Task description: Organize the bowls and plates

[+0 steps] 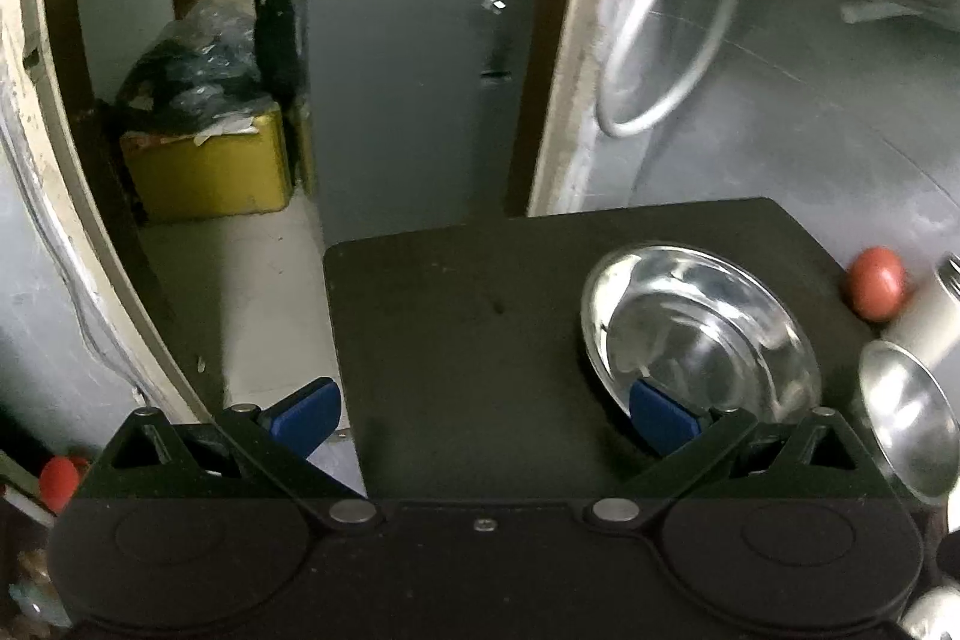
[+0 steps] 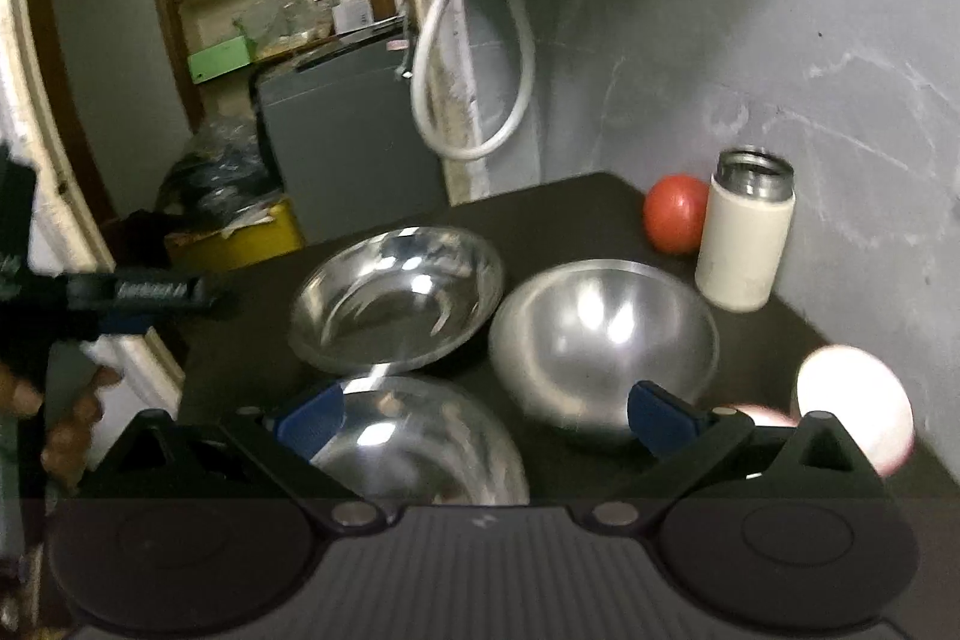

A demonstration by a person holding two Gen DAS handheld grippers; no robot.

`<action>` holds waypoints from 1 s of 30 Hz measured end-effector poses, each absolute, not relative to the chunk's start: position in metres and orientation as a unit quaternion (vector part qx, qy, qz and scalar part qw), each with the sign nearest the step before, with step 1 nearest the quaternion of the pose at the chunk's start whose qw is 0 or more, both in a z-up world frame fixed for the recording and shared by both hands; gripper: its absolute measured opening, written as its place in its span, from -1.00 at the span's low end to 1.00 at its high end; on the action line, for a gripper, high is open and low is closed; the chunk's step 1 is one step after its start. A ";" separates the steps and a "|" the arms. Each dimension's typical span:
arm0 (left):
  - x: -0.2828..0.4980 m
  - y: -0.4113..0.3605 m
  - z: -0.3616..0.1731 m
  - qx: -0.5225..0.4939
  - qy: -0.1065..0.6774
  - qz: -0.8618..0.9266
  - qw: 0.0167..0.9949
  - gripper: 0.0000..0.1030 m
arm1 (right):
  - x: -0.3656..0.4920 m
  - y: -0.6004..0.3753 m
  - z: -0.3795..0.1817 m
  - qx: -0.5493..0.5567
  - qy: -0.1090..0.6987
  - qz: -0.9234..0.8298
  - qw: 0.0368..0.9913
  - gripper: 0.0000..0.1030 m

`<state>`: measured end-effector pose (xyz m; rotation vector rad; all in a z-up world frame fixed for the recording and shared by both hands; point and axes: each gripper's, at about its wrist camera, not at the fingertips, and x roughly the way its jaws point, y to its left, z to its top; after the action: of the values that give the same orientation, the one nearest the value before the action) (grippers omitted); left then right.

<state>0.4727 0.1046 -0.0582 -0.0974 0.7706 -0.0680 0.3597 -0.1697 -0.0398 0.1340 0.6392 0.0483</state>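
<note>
A shiny steel plate point(image 1: 699, 331) lies on the black table point(image 1: 456, 316), to the right. My left gripper point(image 1: 486, 415) hovers open over the table's near left part, its right blue pad at the plate's near rim. In the right wrist view the same steel plate point(image 2: 399, 295) sits at the back, a deep steel bowl point(image 2: 606, 343) to its right, and a second steel bowl point(image 2: 420, 445) nearest me. My right gripper point(image 2: 486, 418) is open above that near bowl, holding nothing. The other gripper point(image 2: 138, 295) and a hand point(image 2: 66, 418) show at the far left.
A red tomato point(image 2: 675, 214) and a white steel-rimmed flask point(image 2: 747, 235) stand by the grey wall at the back right. A pale round object point(image 2: 852, 406) glows at the right edge. The table drops off on the left toward the floor, a yellow box point(image 1: 210, 172) and a grey cabinet point(image 1: 408, 100).
</note>
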 end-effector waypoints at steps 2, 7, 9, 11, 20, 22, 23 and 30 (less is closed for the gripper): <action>0.483 0.105 -0.064 -0.061 0.382 -0.029 0.922 0.98 | 0.382 -0.172 -0.040 0.069 0.311 0.020 0.948 1.00; 0.497 0.105 -0.076 -0.090 0.388 -0.029 0.917 0.98 | 0.431 -0.175 -0.041 0.060 0.311 0.040 0.948 1.00; 0.499 0.103 -0.079 -0.092 0.390 -0.035 0.916 0.96 | 0.450 -0.175 -0.041 0.054 0.310 0.053 0.948 1.00; 0.502 0.100 -0.081 -0.094 0.391 -0.042 0.915 0.93 | 0.470 -0.174 -0.043 0.049 0.315 0.066 0.946 0.99; 0.514 0.088 -0.088 -0.103 0.399 -0.080 0.907 0.62 | 0.525 -0.175 -0.059 0.042 0.361 0.089 0.927 0.74; 0.517 0.084 -0.089 -0.101 0.403 -0.088 0.905 0.53 | 0.530 -0.174 -0.063 0.038 0.369 0.093 0.924 0.67; 0.519 0.083 -0.090 -0.101 0.406 -0.091 0.904 0.47 | 0.533 -0.173 -0.066 0.037 0.375 0.094 0.921 0.65; 0.527 0.080 -0.095 -0.113 0.418 -0.102 0.895 0.02 | 0.546 -0.170 -0.077 0.036 0.409 0.092 0.907 0.29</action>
<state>0.5271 0.0800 -0.0949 -0.2337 0.8673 -0.2116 0.5458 -0.1700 -0.0770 0.0733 0.8437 0.1905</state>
